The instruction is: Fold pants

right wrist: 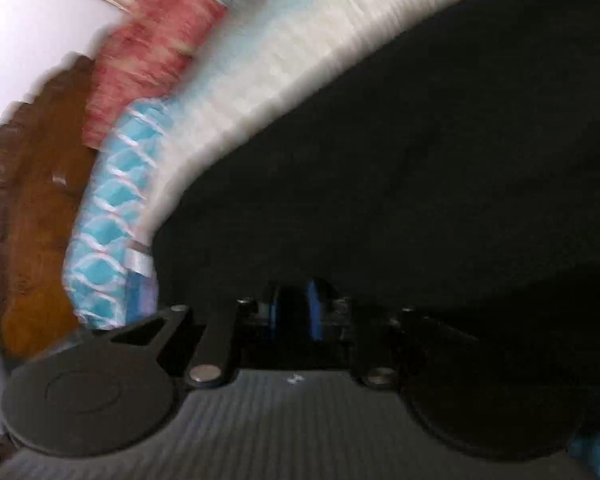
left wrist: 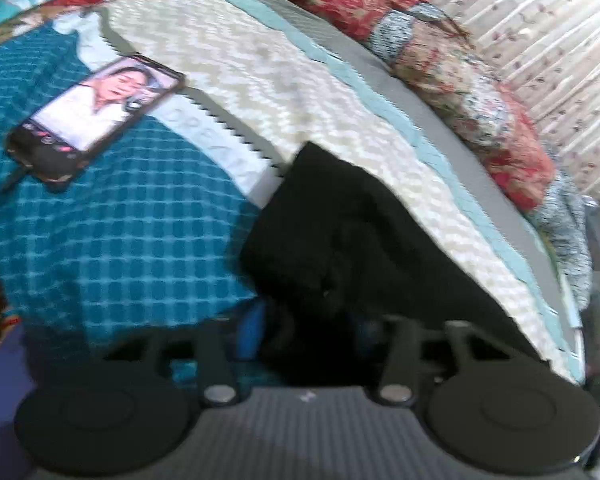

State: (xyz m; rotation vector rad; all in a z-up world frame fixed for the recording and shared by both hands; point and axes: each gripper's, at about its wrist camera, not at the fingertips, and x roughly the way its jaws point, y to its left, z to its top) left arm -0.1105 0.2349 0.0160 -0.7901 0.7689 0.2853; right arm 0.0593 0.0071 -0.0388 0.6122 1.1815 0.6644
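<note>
Mostly, the black pants [left wrist: 340,240] filled the lower middle of the left wrist view, lying on a cream chevron blanket [left wrist: 260,76] that curved from the upper left down to the right edge. The left gripper [left wrist: 312,328] sat at the bottom centre, its blue-padded fingers [left wrist: 252,332] reaching into the near edge of the dark cloth; the blur and the darkness there hid whether the pads pressed on the fabric, so the state of its jaws could not be told. A phone [left wrist: 96,116] with a lit screen lay at the left of the frame on a teal checked cloth [left wrist: 120,240]. A floral quilt [left wrist: 440,68] ran along the upper right, with a pale patterned curtain [left wrist: 560,60] behind it.

In the right wrist view the pants [right wrist: 420,160] covered most of the right and centre of the frame. The right gripper [right wrist: 296,312] showed at the lower centre with its jaws drawn together, the blue pads [right wrist: 314,312] close side by side against the black cloth; whether any fabric was pinched between them could not be told. A carved wooden headboard [right wrist: 32,220] stood at the left edge, beside a turquoise lattice-patterned cloth [right wrist: 108,220].
</note>
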